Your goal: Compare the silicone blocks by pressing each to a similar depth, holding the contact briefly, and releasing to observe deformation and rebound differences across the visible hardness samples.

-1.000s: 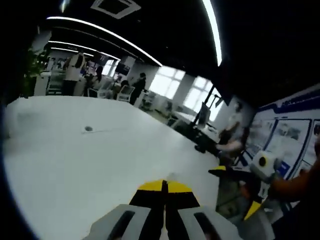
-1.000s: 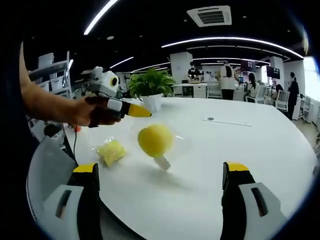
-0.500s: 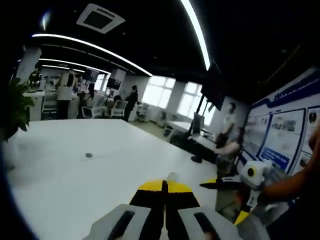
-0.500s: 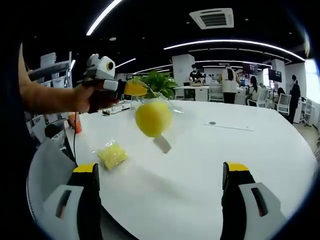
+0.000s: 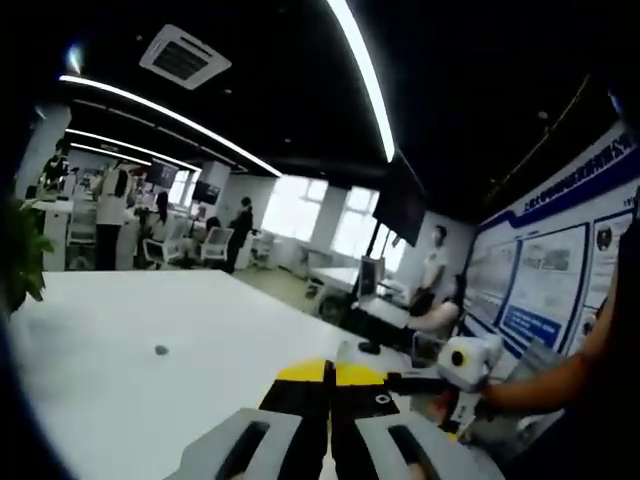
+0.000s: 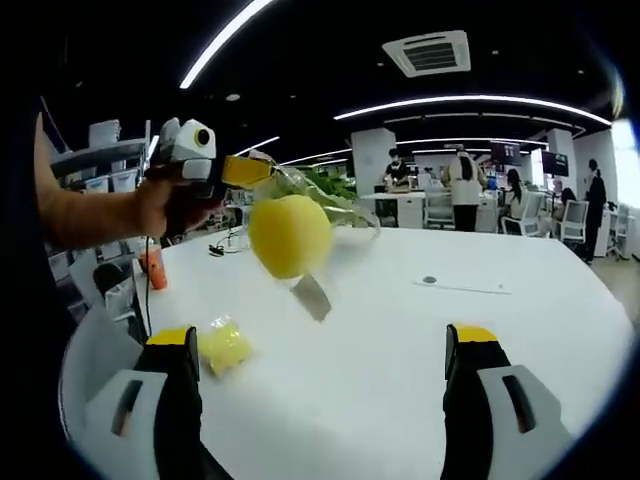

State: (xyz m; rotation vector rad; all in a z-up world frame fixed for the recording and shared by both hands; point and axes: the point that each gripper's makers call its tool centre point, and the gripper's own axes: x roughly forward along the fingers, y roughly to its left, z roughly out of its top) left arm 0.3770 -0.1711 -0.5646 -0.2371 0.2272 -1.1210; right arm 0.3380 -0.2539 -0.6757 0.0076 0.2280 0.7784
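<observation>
Bagged yellow silicone ball hangs from clenched left hand-held gripper; right hand-held gripper released; no legible writing.

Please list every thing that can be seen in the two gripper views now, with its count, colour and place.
Bagged round sample: one, yellow in clear plastic, hanging above the table from the left gripper.
Bagged sample: one, yellow, lying on the table near the right gripper's left jaw.
Table: one, white.
Plant: one, green, at the table's far side.
Orange object: one, beside the table edge; unclear what it is.
People: several, in the background by desks.
Left gripper: yellow-tipped, jaws shut on the bag's plastic.
Right gripper: yellow-tipped, jaws wide open.
Hand: one, holding the left gripper.
</observation>
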